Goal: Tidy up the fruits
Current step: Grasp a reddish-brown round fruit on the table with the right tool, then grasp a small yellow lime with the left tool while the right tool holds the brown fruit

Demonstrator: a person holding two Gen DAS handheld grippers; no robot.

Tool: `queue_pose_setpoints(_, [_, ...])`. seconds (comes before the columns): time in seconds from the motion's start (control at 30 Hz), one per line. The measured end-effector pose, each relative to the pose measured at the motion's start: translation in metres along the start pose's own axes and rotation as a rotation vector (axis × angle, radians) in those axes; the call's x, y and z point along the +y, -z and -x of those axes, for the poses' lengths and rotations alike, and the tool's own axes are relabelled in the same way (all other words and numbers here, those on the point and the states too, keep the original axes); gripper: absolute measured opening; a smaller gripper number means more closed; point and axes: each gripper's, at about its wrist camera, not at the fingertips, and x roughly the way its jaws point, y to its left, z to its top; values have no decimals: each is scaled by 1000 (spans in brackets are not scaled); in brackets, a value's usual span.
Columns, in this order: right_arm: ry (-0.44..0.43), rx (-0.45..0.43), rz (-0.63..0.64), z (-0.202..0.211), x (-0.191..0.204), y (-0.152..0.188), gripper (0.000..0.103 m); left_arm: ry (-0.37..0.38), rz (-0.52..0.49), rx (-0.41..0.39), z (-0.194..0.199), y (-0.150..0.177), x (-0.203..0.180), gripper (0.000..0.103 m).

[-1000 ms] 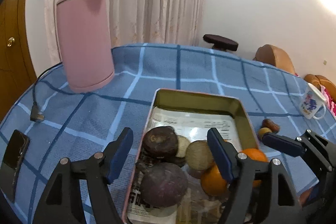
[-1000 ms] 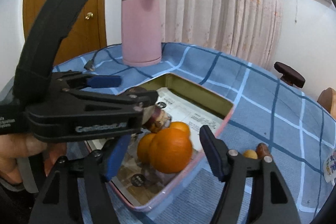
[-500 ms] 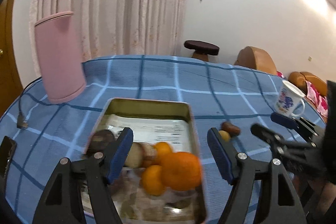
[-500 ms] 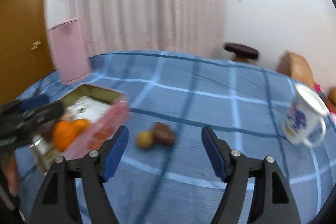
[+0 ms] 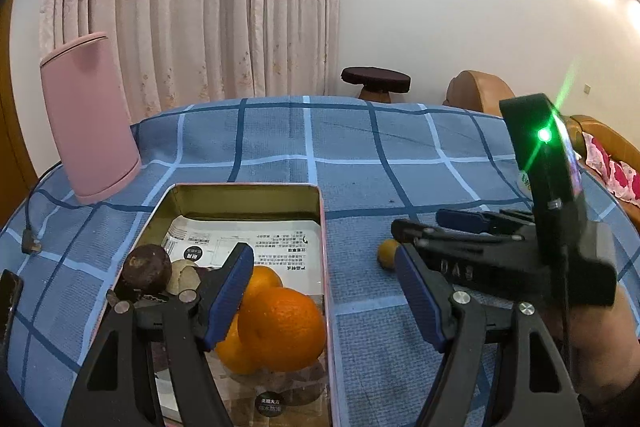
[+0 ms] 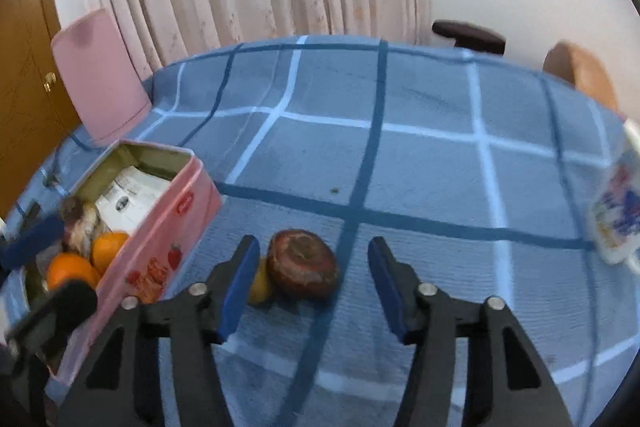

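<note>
I am bringing the right gripper (image 6: pixel 312 283) down over the brown fruit (image 6: pixel 303 268) on the checked tablecloth (image 6: pixel 420 163). Its jaws are closing, the fruit is sitting between the blue pads, and neither pad is touching it yet. A small yellow fruit (image 6: pixel 259 285) is touching the brown one on its left, partly hidden behind my left pad.

The left gripper (image 5: pixel 324 303) is hanging half open and holding nothing, above the pink tin (image 6: pixel 160 239), where 2 oranges (image 5: pixel 276 323) and darker fruits are already lying on printed paper.

I am seeing 2 risks: the closing left pad could catch the yellow fruit and roll it away, or the round brown fruit could squirt out of an off-centre pinch. The mug (image 6: pixel 616 211) is standing well apart, so it is no worry.

For writing, the tin's side is showing a red label I cannot read and strawberry pictures; the paper's print is too small. The right tool's body is reading roughly "DAS".
</note>
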Motion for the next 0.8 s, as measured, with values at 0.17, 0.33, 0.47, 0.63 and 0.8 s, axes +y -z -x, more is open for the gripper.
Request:
queue_pose_setpoints(0.17, [-22,15,-4,9,-9,6,41,4,-13,4,-2,1,-7,74])
queue_pose_setpoints(0.33, [77,-4,42,25,-16,17,41,-4,-74,-11,2,2,-29,74])
queue_pose_setpoints(0.47, [135,-30,20,43,-38,28,41,18,-138,8,-3,3,-54,74])
queue_pose_setpoints(0.63, [134,-42,-24,53,-57,33,41,58,-181,130,-37,2,-76,66])
queue_pose_setpoints(0.8, [109,-43,-36,55,-62,33,41,62,-156,211,-61,2,-76,49])
